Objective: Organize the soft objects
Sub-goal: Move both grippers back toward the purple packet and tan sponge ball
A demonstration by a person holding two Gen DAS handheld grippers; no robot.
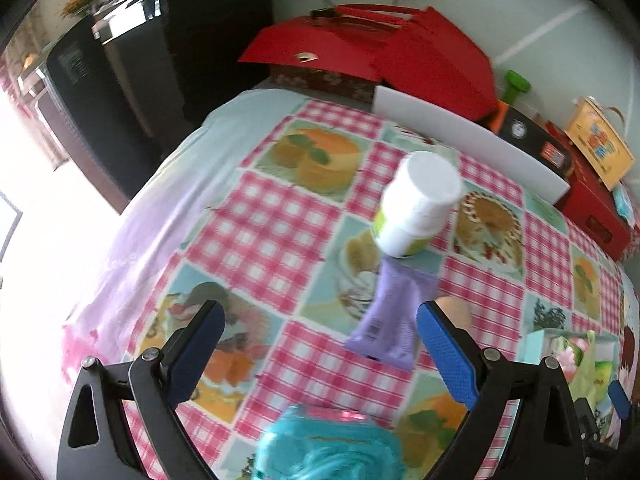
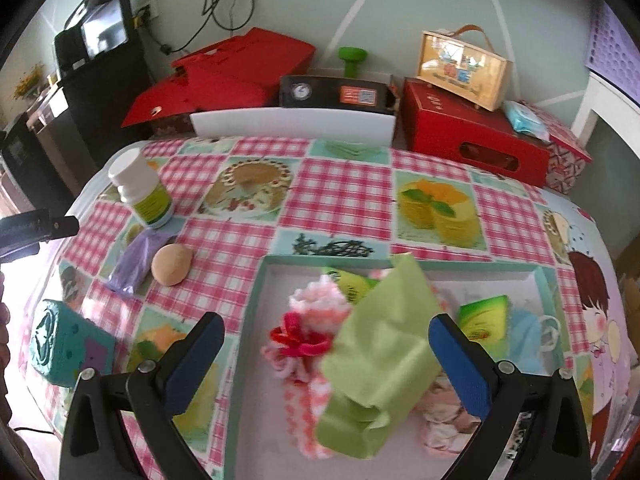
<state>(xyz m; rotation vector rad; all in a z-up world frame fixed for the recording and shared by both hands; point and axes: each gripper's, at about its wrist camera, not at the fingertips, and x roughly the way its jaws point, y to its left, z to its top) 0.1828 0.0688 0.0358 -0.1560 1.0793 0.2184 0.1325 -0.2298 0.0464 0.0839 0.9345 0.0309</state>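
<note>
A shallow pale tray [image 2: 256, 304] lies on the table under my right gripper [image 2: 328, 344], which is open. In the tray lie a light green cloth [image 2: 380, 344], a pink knitted piece [image 2: 316, 312] with a red flower, green sponges [image 2: 486, 318] and a blue puff [image 2: 528, 336]. Left of the tray are a lilac packet [image 2: 134, 260], a tan round ball [image 2: 172, 264] and a teal cube [image 2: 60, 340]. My left gripper [image 1: 320, 328] is open above the table, with the lilac packet [image 1: 392, 316] just left of its right finger and the teal cube [image 1: 328, 448] below it.
A white pill bottle [image 1: 416, 208] [image 2: 140, 188] stands behind the packet. A white board [image 2: 292, 124], red boxes [image 2: 472, 136], a black box [image 2: 336, 94] and a small yellow case [image 2: 464, 68] line the far table edge. A black cabinet [image 1: 132, 80] stands left.
</note>
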